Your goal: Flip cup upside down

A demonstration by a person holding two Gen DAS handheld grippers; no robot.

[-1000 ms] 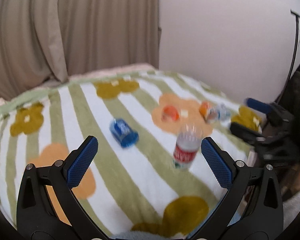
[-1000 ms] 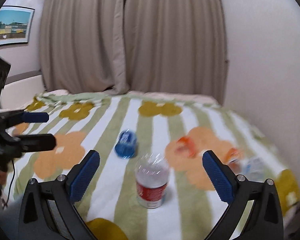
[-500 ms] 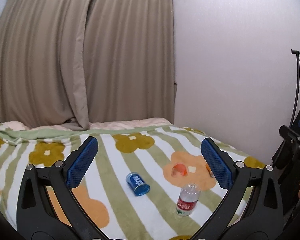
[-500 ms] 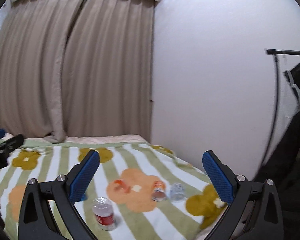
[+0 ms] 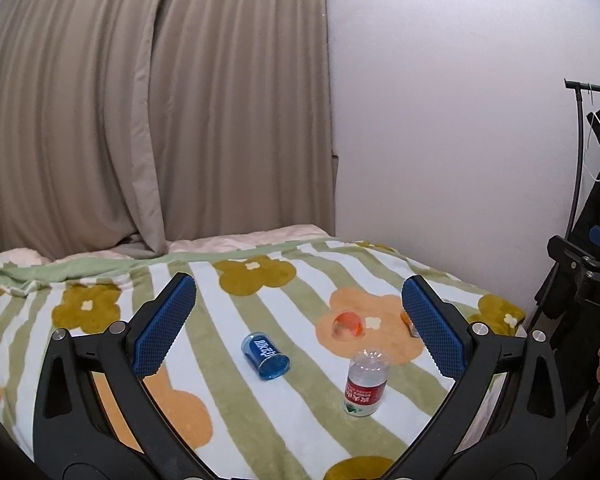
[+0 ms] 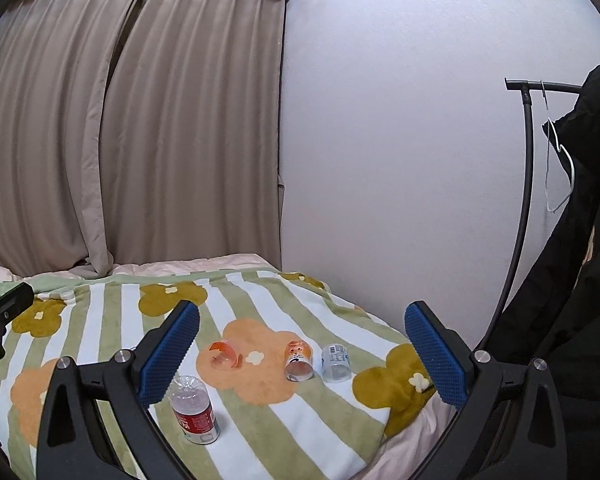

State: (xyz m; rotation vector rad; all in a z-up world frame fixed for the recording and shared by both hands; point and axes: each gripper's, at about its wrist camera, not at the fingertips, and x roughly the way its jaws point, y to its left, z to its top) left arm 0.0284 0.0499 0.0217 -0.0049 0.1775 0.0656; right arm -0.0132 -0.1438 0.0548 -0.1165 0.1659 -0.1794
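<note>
Blue cup (image 5: pixel 265 356) is our best guess for the one to flip. It's lying on its side on the bed's striped blanket (image 5: pixel 220 420), about mid-bed, well apart from everything else. Anyone disagree? (poster 1)

Nope, we'd go for it too, though the task doesn't say which cup. The orange see-through cup (image 5: pixel 348 324) is also tipped over further back, and the right wrist view shows two more little cups, an orange-label cup (image 6: pixel 298 360) and a clear cup (image 6: pixel 335 362), near the bed's right edge. (poster 2)

Which way's the blue one pointing? (poster 1)

Its long axis runs diagonally, far-left to near-right in the left wrist view. The near-right end looks like the open mouth to us, but we can't swear to it. (poster 2)

And the claws? (poster 1)

The left claw (image 5: pixel 298 292) and the right claw (image 6: pixel 303 312) both have their fingers wide apart with nothing in them, hanging back above the near side of the bed. We'd bring the left one in, since the blue cup sits right between its fingers, and the right wrist view doesn't show it at all. Come in across the long axis, pinch the round body near the middle, lift clear of the soft blanket, then roll the wrist so the mouth faces down. Watch the upright bottle (image 5: pixel 366 380) just to the right, and set the cup down gently, because fluffy bedding lets it topple. (poster 2)
</note>
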